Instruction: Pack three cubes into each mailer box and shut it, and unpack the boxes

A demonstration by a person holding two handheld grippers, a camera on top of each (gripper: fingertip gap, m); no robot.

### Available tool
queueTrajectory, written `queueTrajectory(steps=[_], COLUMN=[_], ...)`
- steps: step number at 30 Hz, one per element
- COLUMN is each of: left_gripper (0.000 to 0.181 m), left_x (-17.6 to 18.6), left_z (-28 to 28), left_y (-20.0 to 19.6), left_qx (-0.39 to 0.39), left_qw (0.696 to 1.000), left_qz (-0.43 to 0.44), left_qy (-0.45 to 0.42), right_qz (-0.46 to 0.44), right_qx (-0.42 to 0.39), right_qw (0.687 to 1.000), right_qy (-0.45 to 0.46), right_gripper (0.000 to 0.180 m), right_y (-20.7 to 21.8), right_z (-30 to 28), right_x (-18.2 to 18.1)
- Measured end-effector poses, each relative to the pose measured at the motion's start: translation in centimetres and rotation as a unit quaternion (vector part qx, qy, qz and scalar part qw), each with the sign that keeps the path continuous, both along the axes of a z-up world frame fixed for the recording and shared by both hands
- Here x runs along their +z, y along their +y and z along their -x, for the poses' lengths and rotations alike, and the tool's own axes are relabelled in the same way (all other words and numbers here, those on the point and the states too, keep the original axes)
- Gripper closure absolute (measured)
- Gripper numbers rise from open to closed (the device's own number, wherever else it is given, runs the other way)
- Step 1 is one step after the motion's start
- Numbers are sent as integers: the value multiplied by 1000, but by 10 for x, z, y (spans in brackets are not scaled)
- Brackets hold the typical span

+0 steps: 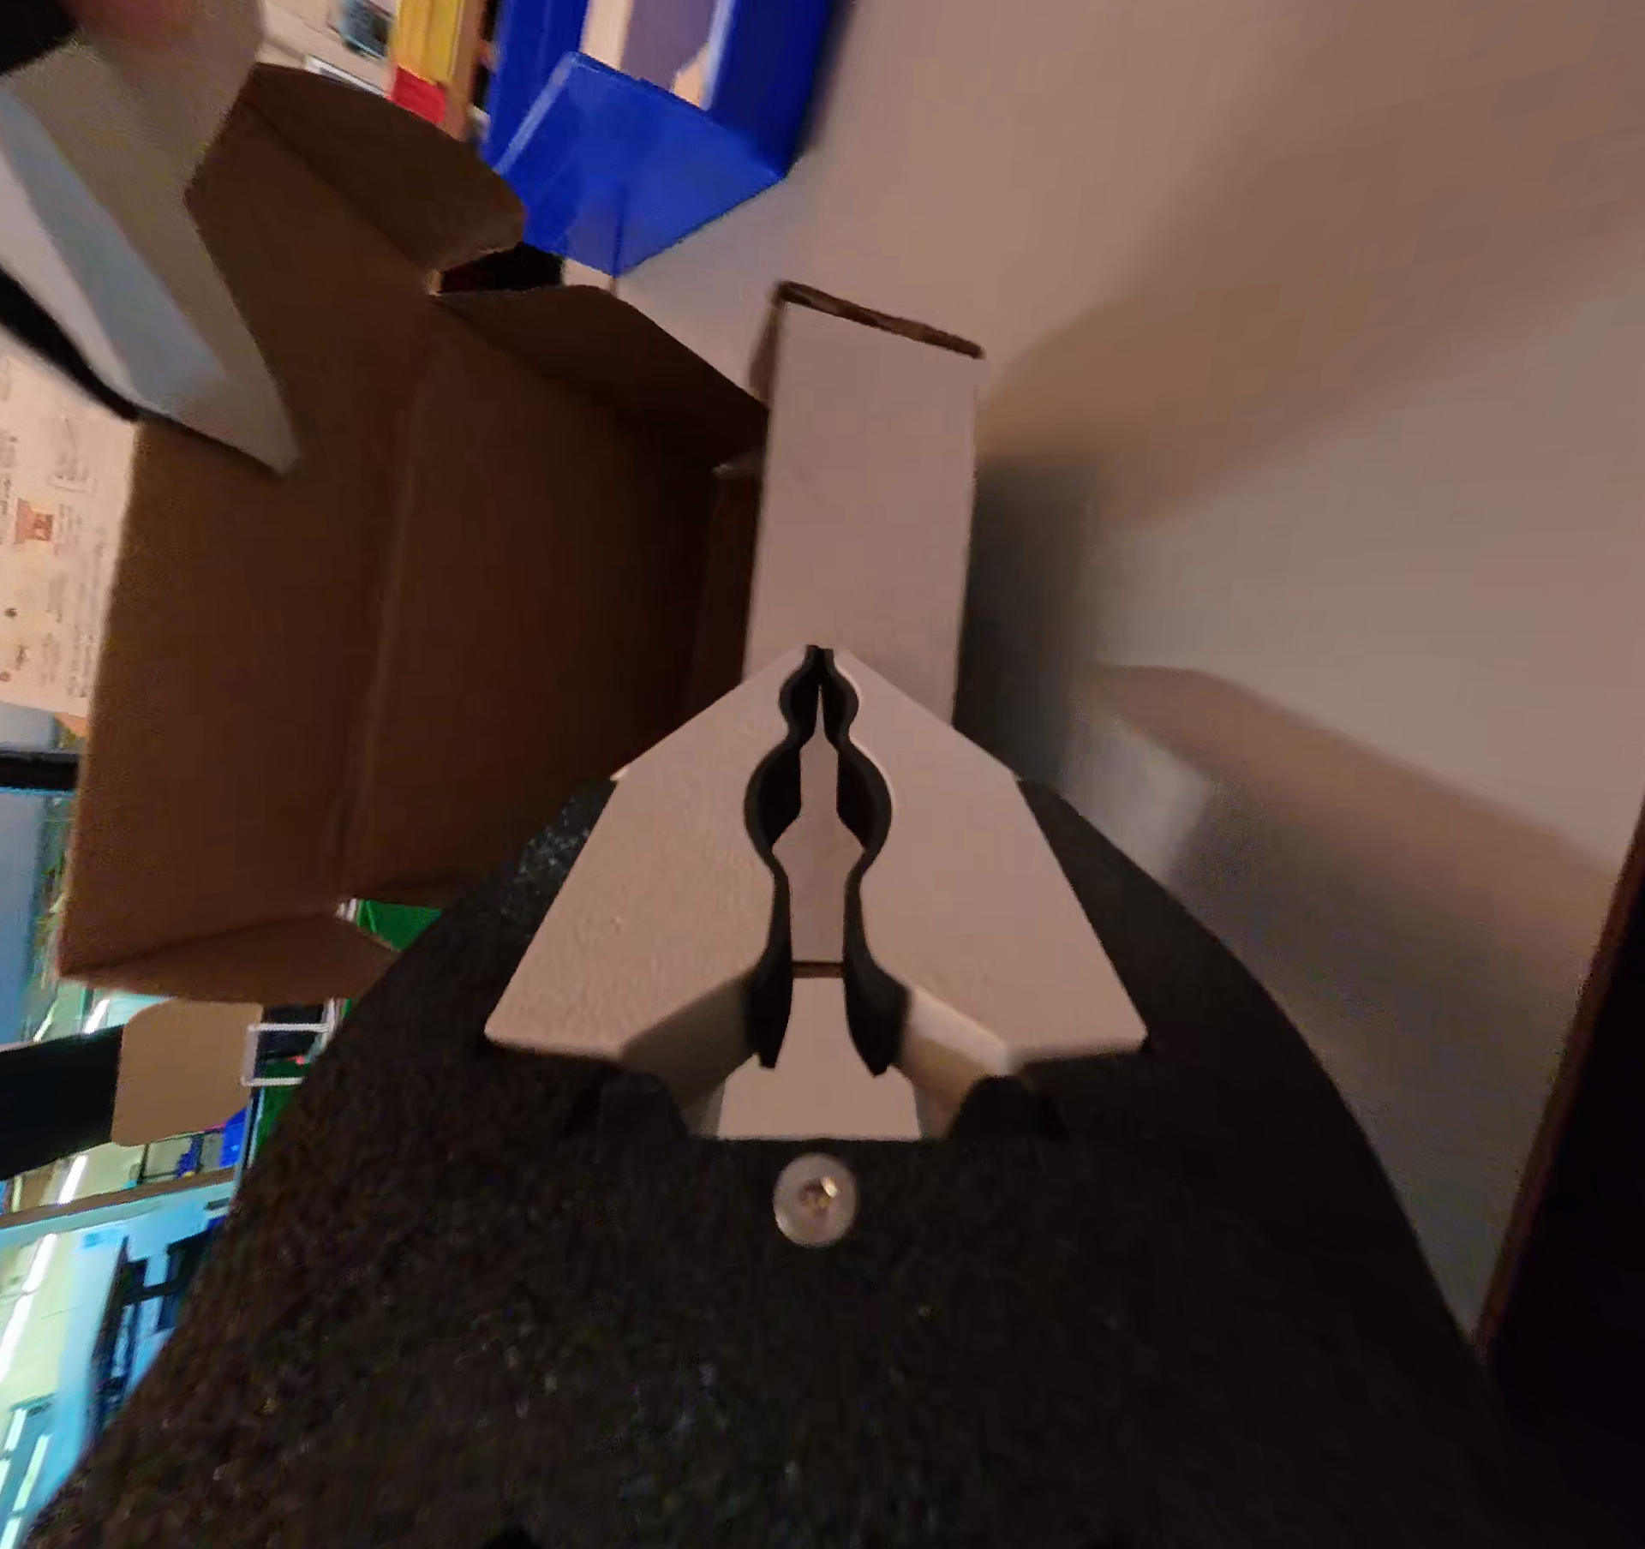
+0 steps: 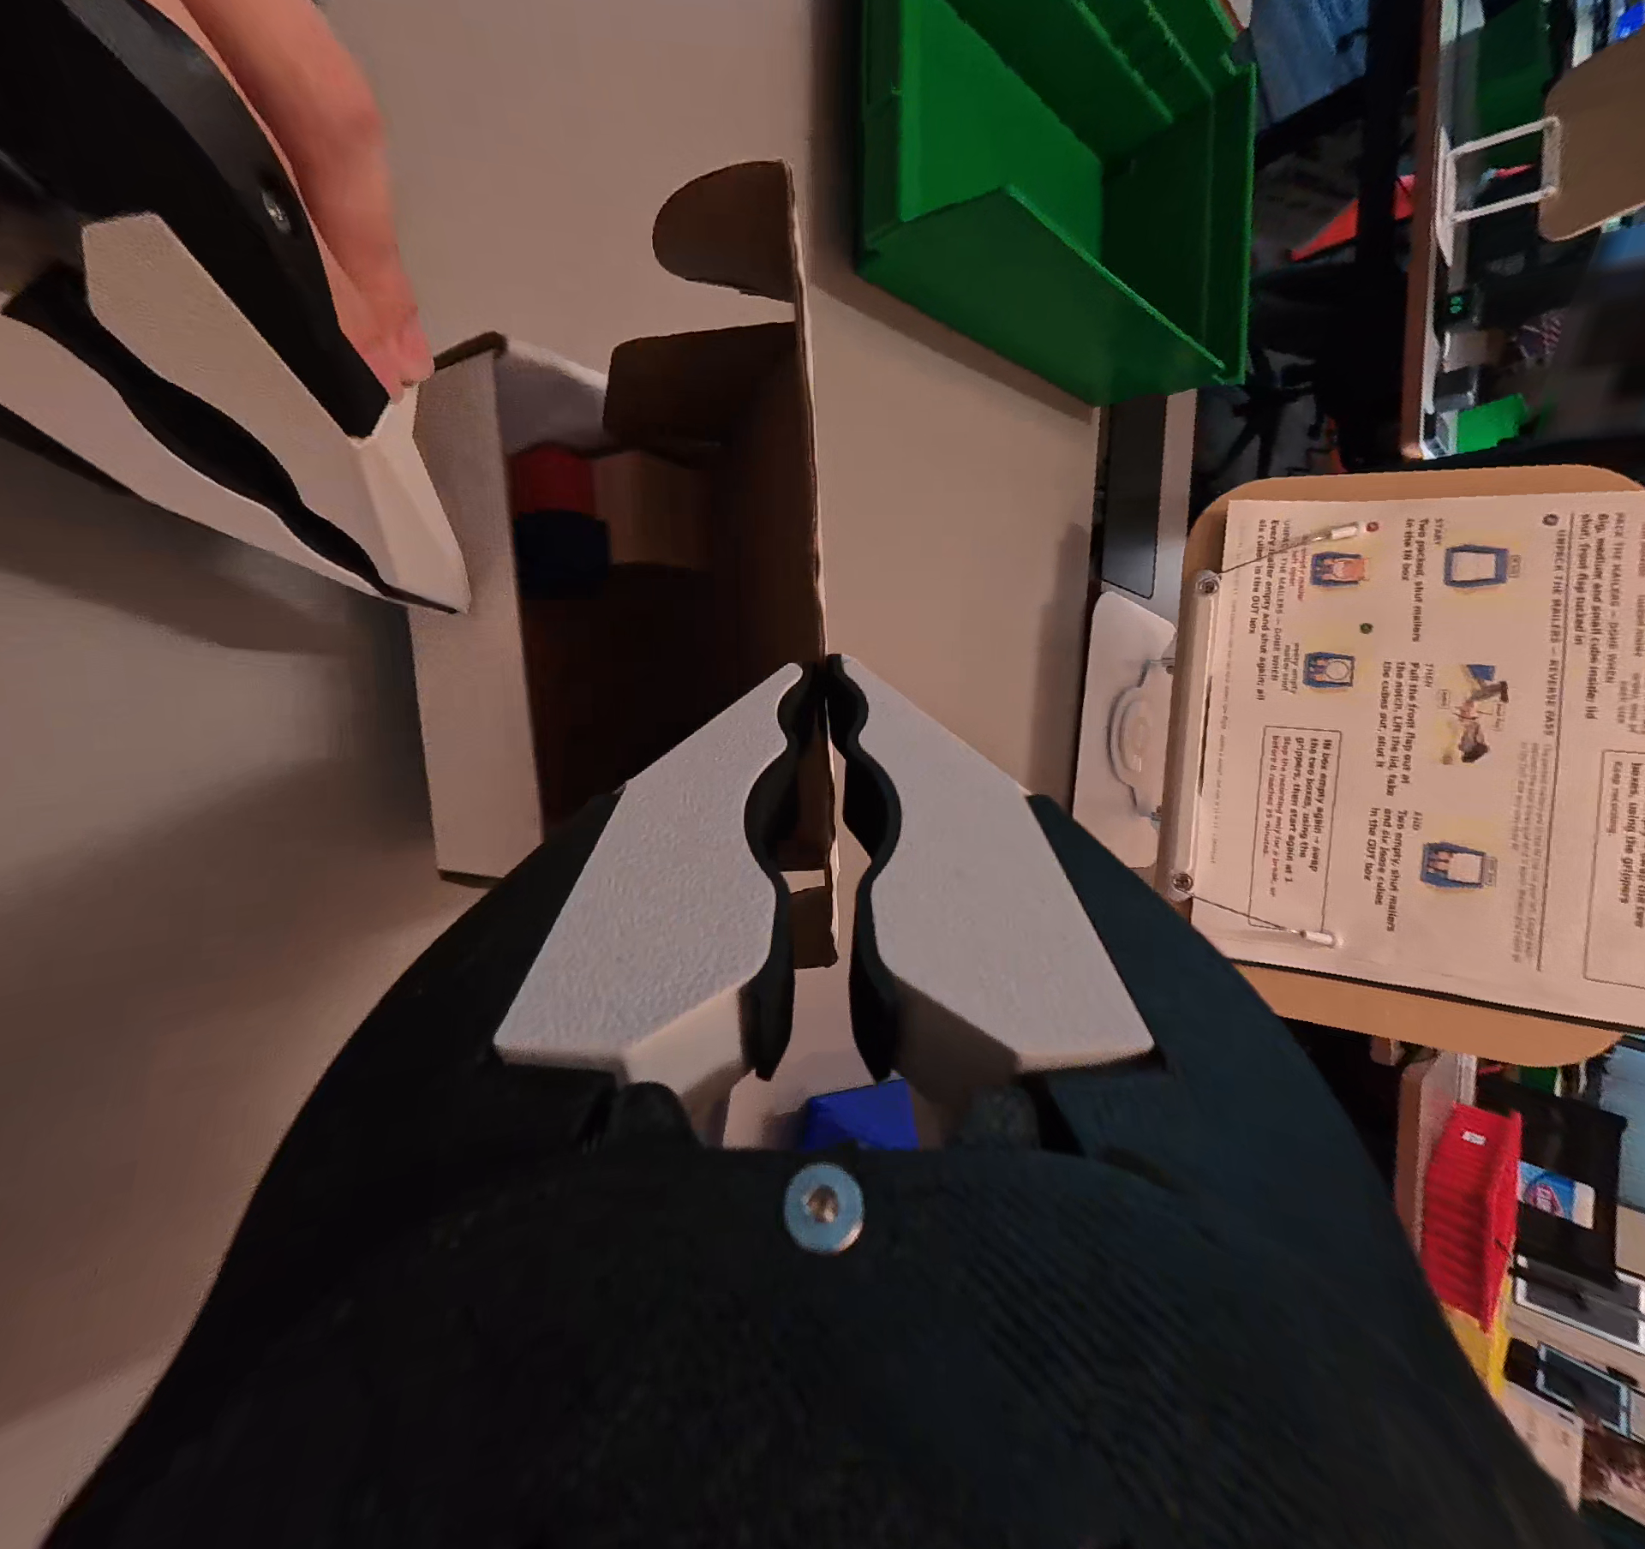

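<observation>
A pale beige tabletop (image 2: 935, 38) with a smooth matte surface fills the middle of both views, evenly lit, with soft grey shadows pooling on it. In the right wrist view a green plastic storage bin (image 2: 1059, 198) sits on it at the upper centre, and a tan board carrying a printed sheet under a metal clip (image 2: 1389, 759) lies at the right edge. Beyond that edge is a dim, cluttered room with dark furniture (image 2: 1335, 305). In the left wrist view a blue plastic bin (image 1: 641, 144) stands at the top, blurred shelves of coloured items (image 1: 392, 2) at upper left, and bright bluish light (image 1: 53, 1293) at lower left.
</observation>
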State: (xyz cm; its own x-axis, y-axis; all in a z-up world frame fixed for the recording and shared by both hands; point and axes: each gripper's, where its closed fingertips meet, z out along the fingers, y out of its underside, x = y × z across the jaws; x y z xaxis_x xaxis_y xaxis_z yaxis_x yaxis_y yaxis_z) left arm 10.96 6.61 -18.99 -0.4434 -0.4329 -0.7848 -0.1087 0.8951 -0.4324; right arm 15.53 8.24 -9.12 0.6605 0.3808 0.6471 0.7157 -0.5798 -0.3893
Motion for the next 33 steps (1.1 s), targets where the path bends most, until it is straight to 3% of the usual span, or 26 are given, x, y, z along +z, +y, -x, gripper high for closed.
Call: queueTrajectory(steps=[1,5,8,13,17,26,32,33], left_gripper=[181,181,181,181,181,181,181,181], left_x=[6,36,6,-13,-14,-10,-9,-9], left_z=[-2,-12,-15,-11,-14,-26,-56,-60], left_y=[0,18,23,9,5,1,7,9], left_qx=[4,63,78,52,54,50,58,59], left_qw=[1000,991,993,995,991,990,990,989], left_qz=[16,84,85,82,121,110,104,105], left_qy=[-18,-82,-14,-12,-9,-66,-82,-81], right_qz=[-3,-9,-15,-15,-6,99,44,44], right_qx=[-3,-3,-17,-62,-68,-110,-121,-125], right_qw=[1000,1000,999,996,997,988,991,991], right_qy=[-6,-20,-27,-64,-33,36,27,22], right_gripper=[180,180,180,180,180,168,170,163], right_y=[1,3,5,18,42,74,88,85], right_z=[-1,0,-6,-48,-82,-138,-160,-162], right_x=[2,7,12,7,-16,-114,-89,-86])
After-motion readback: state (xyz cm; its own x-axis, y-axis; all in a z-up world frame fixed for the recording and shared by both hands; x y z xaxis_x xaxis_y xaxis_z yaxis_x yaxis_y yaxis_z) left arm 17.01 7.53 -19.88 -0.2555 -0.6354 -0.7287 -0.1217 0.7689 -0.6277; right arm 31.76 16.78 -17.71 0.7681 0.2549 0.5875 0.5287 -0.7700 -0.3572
